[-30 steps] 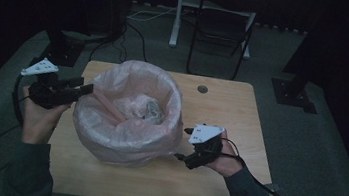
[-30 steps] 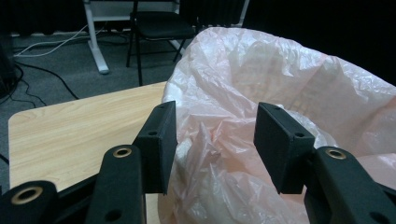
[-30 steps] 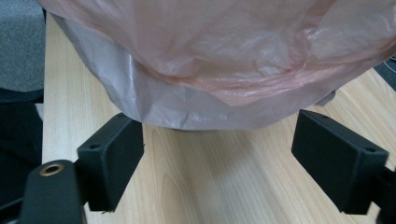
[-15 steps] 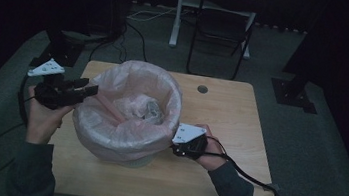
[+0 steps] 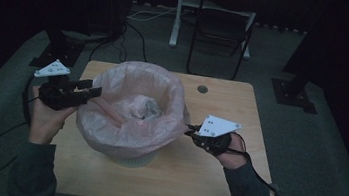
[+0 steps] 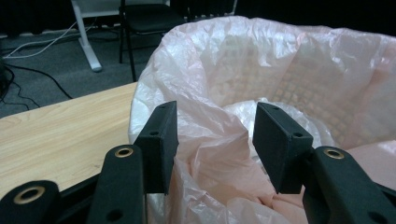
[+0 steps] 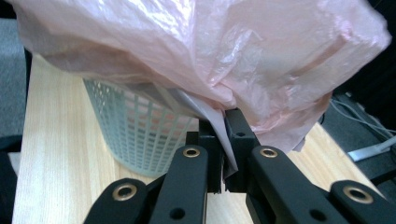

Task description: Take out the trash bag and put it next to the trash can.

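On the desk (image 5: 212,183), the pink bag (image 5: 131,108) already lines the mesh basket (image 7: 135,135); right tongs (image 7: 223,140) pinch its overhanging edge, left tongs (image 6: 212,140) spread at the basket's rim, so tidying remains.

light: dim, walls black | floor (image 5: 308,144): grey-green carpet | table (image 5: 213,173): pale wood, round grommet hole (image 5: 202,89) near its far edge | beyond far edge: black folding chair (image 5: 223,31), white desk leg (image 5: 177,12) | cables (image 5: 136,20) on floor | dark stand bases (image 5: 291,92) at both far corners
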The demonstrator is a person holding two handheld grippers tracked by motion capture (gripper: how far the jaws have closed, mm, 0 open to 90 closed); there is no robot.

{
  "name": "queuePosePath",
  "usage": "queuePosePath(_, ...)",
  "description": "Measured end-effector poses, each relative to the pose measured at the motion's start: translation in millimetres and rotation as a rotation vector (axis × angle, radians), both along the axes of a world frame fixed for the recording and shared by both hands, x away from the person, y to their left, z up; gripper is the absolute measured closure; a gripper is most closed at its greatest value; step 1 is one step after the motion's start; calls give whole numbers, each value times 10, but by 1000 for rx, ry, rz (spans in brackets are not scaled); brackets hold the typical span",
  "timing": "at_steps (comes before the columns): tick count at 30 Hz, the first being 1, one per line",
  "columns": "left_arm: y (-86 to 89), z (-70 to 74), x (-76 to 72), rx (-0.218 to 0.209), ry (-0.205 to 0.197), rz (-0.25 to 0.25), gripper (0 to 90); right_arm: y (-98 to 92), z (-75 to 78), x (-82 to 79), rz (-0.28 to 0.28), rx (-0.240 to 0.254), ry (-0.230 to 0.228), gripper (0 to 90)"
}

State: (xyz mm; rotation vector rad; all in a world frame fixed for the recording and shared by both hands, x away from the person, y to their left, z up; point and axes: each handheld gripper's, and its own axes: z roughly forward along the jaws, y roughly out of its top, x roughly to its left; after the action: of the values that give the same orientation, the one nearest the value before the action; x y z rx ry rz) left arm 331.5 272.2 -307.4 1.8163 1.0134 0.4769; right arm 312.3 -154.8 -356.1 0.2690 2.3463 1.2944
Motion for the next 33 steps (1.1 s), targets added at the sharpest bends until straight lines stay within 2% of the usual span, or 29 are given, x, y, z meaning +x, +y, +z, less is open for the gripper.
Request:
queuePosePath(3, -16, -2, 3, 11, 6, -3, 504, -31, 49, -3, 0, 27, -2, 880)
queuePosePath(4, -22, -3, 3, 14, 6, -2, 504, -65, 136, 1, -2, 63, -7, 880)
queuePosePath(6, -29, 0, 1, 25, 9, 1, 511, -71, 205, 5, -8, 77, -22, 879)
queuePosePath(7, -29, 0, 1, 25, 9, 1, 515, -71, 205, 5, -8, 77, -22, 879)
queuePosePath(8, -33, 0, 0, 29, 9, 5, 524, -45, 281, 12, -6, 80, -32, 880)
queuePosePath(10, -40, -1, 1, 34, 12, 14, 540, -4, 334, 20, 0, 76, -41, 879)
queuePosePath(13, -44, -6, 3, 41, 10, 23, 566, 56, 370, 54, -2, 60, -40, 878)
queuePosePath(18, -18, 7, -13, 42, 3, 34, 571, 77, 369, 107, -4, 61, -30, 877)
queuePosePath(19, 18, 23, -26, 33, -7, 51, 522, 69, 358, 128, -5, 61, -20, 875)
queuePosePath(21, 40, 24, -22, 35, -4, 75, 481, 70, 352, 129, -8, 54, -17, 872)
queuePosePath(24, 20, 0, 4, 55, 14, 74, 478, 74, 356, 131, -4, 50, -15, 868)
queuePosePath(25, 2, -6, 10, 67, 20, 72, 510, 73, 358, 139, -5, 49, -12, 865)
queuePosePath(28, -36, -7, 11, 92, 17, 67, 712, 71, 359, 159, -6, 52, -5, 861)
queuePosePath(29, -55, 2, 7, 118, 11, 72, 767, 77, 360, 177, -10, 51, -1, 854)
queuePosePath(31, -44, 31, -12, 106, -5, 58, 868, 96, 371, 194, -15, 46, -1, 846)
queuePosePath(33, -34, 80, -43, 96, -23, 48, 892, 126, 396, 209, -16, 47, 1, 837)
